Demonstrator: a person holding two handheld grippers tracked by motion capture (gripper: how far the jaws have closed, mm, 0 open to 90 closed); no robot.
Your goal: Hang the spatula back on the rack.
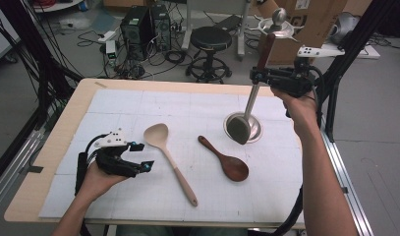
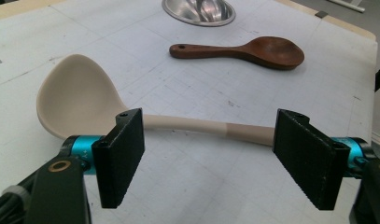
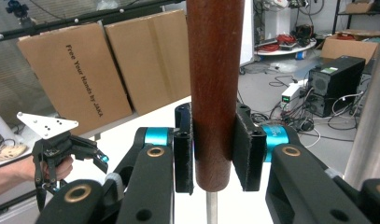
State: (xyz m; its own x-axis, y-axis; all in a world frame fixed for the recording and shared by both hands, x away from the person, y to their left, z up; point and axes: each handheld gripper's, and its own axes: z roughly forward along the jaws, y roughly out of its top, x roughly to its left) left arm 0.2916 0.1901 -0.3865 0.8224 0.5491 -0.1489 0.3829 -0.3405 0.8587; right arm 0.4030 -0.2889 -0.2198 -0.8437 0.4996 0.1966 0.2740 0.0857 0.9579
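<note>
Ladle [image 1: 245, 118] is being lowered into bowl [image 1: 257, 132], pinched by right gripper [image 3: 213, 149]; two spoons are being left beside spread left gripper [image 1: 141, 156].

A dark brown wooden spoon [image 1: 227, 160] lies flat on a big white mat with thin grid lines [image 1: 138, 103]. Its round end is closer to the person, and its thin end has a little hole. The mat covers most of a light wooden table [image 1: 65, 123]. Behind the table, a black round stool [image 1: 211, 39] stands on the grey floor. Near it are two black computer boxes [image 1: 138, 24] and many loose cables [image 1: 173, 56]. Brown cardboard boxes [image 3: 75, 70] stand farther back.
</note>
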